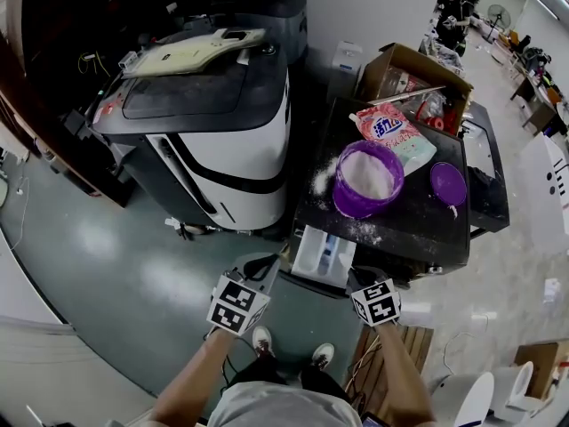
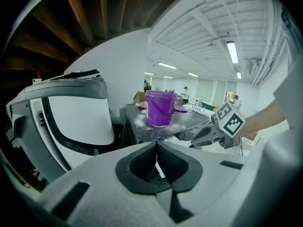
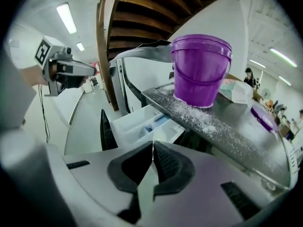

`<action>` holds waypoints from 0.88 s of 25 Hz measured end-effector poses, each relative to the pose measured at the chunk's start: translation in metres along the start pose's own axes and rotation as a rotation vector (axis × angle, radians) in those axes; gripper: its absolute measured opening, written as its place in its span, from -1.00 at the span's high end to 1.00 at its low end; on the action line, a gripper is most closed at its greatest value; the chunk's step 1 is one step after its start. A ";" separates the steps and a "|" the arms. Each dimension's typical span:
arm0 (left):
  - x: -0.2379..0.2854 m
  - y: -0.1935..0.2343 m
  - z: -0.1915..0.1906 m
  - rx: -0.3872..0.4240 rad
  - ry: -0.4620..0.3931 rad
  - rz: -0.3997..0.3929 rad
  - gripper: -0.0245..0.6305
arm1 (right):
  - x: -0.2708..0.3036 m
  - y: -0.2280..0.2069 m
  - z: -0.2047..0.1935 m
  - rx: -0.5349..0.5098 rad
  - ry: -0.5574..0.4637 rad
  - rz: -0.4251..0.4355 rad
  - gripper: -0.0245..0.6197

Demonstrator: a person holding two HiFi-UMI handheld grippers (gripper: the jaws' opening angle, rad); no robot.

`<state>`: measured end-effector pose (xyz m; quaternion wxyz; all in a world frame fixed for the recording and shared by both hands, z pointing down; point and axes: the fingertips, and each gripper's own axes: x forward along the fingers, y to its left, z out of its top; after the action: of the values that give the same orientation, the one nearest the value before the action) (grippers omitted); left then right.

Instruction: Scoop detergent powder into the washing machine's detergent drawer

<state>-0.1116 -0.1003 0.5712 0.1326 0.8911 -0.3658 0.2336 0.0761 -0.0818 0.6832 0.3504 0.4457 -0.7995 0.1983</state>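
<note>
My left gripper (image 2: 156, 144): jaws pressed together, nothing between the pads; held low in front of me, on the near-left side of the drawer.
My right gripper (image 3: 152, 145): jaws also pressed together and empty; held at the near-right of the drawer, well apart from the left one.
Detergent drawer (image 1: 323, 254): pulled out of the washing machine's front, between my two grippers and just past them. Its long axis runs from the machine toward me, open end up, front panel nearest me.
Drawer, right gripper view: just beyond my jaws, white compartments side by side with a blue insert in one. The left gripper view does not show the drawer clearly.
Washing machine top (image 1: 418, 225): dark and flat, dusted with spilled powder (image 1: 324, 176) around the bucket.
Purple bucket (image 1: 367, 179): upright on that top, behind the drawer. Only the head view looks into it and shows the white powder; both gripper views see its side alone.
Purple lid (image 1: 448, 183): flat on the top, just to the right of the bucket.
Detergent bag (image 1: 394, 136): pink and white, lying behind the bucket, touching it.
Cardboard box (image 1: 413, 78): open, behind the bag.
White and black machine (image 1: 213, 140): to the left of the washing machine.
People (image 1: 453, 12): far back in the room.
</note>
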 end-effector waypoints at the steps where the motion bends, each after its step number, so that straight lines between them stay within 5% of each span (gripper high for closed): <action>1: -0.001 -0.001 -0.001 0.000 0.001 0.000 0.90 | 0.000 0.002 0.001 -0.048 0.006 -0.005 0.91; 14: -0.018 -0.003 -0.006 -0.032 -0.014 0.012 0.90 | 0.005 0.017 -0.001 -0.606 0.137 -0.102 0.91; 22: -0.026 -0.004 -0.008 -0.040 -0.023 0.016 0.90 | 0.000 0.013 0.009 -0.742 0.115 -0.227 0.91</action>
<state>-0.1273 -0.0789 0.5641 0.1445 0.8880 -0.3789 0.2168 0.0618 -0.0808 0.6776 0.5516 0.3625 -0.7416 -0.1197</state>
